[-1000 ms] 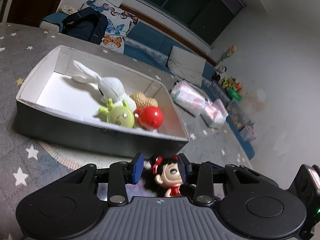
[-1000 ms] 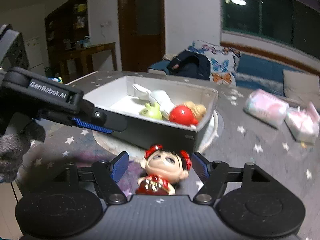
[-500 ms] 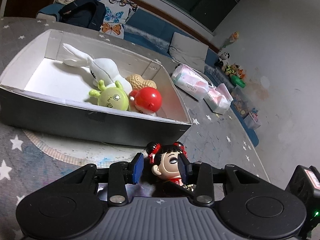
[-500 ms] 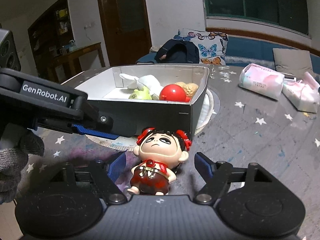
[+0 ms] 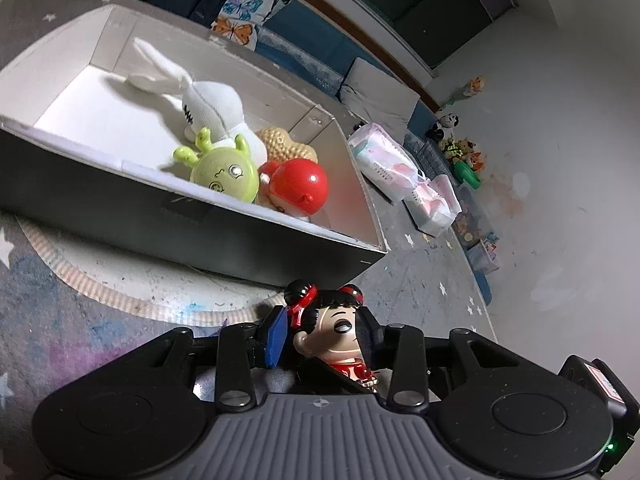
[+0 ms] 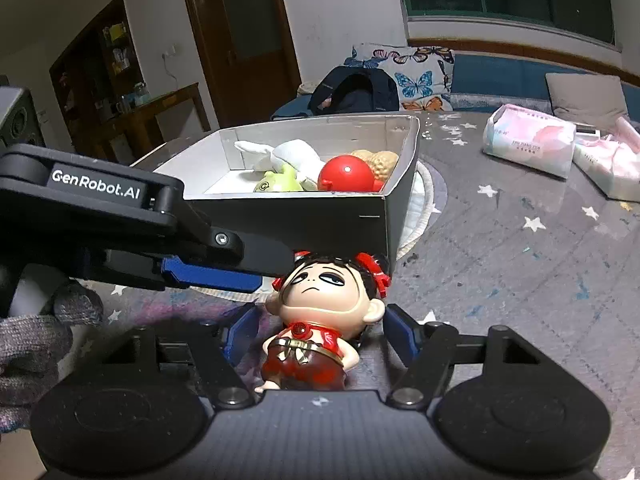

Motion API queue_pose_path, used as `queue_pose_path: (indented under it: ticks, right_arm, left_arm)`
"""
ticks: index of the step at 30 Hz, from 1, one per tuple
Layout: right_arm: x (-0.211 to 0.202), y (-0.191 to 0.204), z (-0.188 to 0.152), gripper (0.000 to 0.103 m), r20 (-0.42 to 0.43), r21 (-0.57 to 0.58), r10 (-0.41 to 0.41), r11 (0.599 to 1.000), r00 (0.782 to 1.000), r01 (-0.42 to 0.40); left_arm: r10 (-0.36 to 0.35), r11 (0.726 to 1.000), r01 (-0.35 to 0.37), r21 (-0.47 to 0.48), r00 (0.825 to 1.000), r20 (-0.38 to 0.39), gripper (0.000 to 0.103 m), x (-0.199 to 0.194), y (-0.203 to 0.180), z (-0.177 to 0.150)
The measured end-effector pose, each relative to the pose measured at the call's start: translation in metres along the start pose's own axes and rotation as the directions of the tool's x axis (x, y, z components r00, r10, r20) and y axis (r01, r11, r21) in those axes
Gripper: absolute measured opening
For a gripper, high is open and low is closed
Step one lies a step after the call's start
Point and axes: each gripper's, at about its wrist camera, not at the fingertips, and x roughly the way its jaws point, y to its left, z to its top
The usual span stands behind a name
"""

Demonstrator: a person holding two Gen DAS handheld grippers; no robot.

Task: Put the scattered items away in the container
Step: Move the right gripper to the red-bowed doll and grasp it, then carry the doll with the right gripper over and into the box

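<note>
Leftmost in the right wrist view, the left gripper [image 6: 276,268] reaches in from the side, its fingers clamped on the head of the doll figurine [image 6: 320,312]. From its own camera, the left gripper [image 5: 320,328] has both pads pressed to the doll figurine [image 5: 332,332], just short of the box's near right corner. The right gripper [image 6: 320,330] is spread wide, its blue pads flanking the doll's shoulders without touching. Beyond stands the grey cardboard box [image 6: 304,216] on a round mat [image 5: 132,284]; its near wall rises close behind the doll. Inside, a white plush rabbit [image 5: 208,100], green alien toy [image 5: 224,174], red ball toy [image 5: 298,186] and peanut-shaped toy [image 5: 280,142] crowd the right end, the left half showing bare white floor. Rightward, star-print tabletop [image 6: 520,280] lies open up to two tissue packs [image 6: 528,144].
</note>
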Motion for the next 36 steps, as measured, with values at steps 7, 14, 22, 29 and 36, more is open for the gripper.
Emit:
queue_pose_path:
  ticks: [7,14,22,29,36]
  right_arm:
    - [0.005,0.000,0.001,0.063,-0.028,0.027,0.003,1.000,1.000,-0.003]
    - [0.007,0.000,0.000,0.058,-0.037,0.049,0.012,0.999,0.999,-0.011]
    - [0.000,0.001,-0.001,0.054,-0.028,0.048,0.019,0.999,0.999,-0.017]
    - [-0.010,0.007,-0.002,0.053,-0.014,0.043,0.030,0.999,0.999,-0.030]
    - [-0.026,0.020,0.009,0.053,0.028,0.005,0.044,0.999,0.999,-0.044]
  left_arm:
    - [-0.013,1.000,0.013,-0.018,1.000,-0.022,0.040,0.005,0.003,-0.002]
    - [-0.019,1.000,0.019,-0.022,1.000,-0.019,0.040,0.007,0.004,-0.004]
    - [-0.015,1.000,0.015,-0.012,1.000,-0.013,0.040,0.002,0.001,-0.007]
    - [-0.016,1.000,0.016,-0.015,1.000,0.007,0.040,-0.011,-0.002,-0.013]
    - [-0.033,0.999,0.033,0.001,0.998,0.062,0.040,-0.035,-0.011,-0.010]
